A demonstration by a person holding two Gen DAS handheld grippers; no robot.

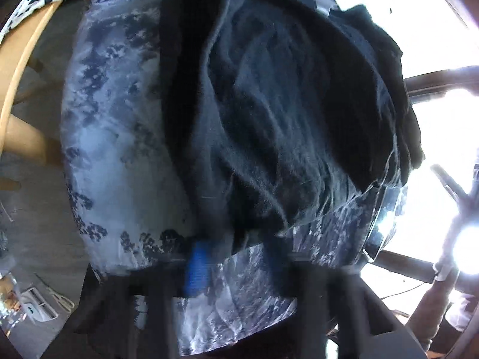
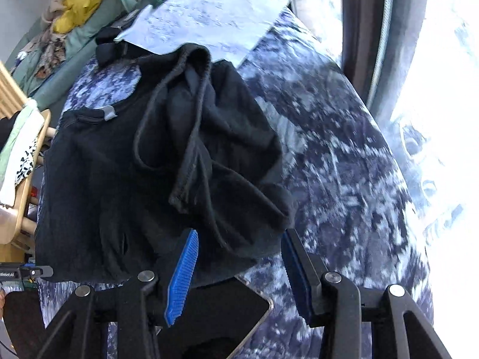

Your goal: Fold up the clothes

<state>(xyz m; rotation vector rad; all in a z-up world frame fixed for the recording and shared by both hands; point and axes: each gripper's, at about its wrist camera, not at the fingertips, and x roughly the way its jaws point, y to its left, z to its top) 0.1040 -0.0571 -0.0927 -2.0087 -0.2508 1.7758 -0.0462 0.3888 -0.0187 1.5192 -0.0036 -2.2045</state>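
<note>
Black fleece garment (image 2: 167,155) lies bunched on the mottled blue bedspread (image 2: 344,164), just ahead of your right tongs (image 2: 239,257), spread apart; left tongs (image 1: 233,257) appear clamped on its hem.

Blue-and-white mottled bed cover (image 2: 344,155) bearing crumpled black garment (image 2: 185,155) and pale patterned sheet (image 2: 209,15).

Blue-mottled bedspread (image 2: 344,155) underneath; yellow cloth (image 2: 86,3) at eleven o'clock, wooden chair (image 2: 21,209) at nine
</note>
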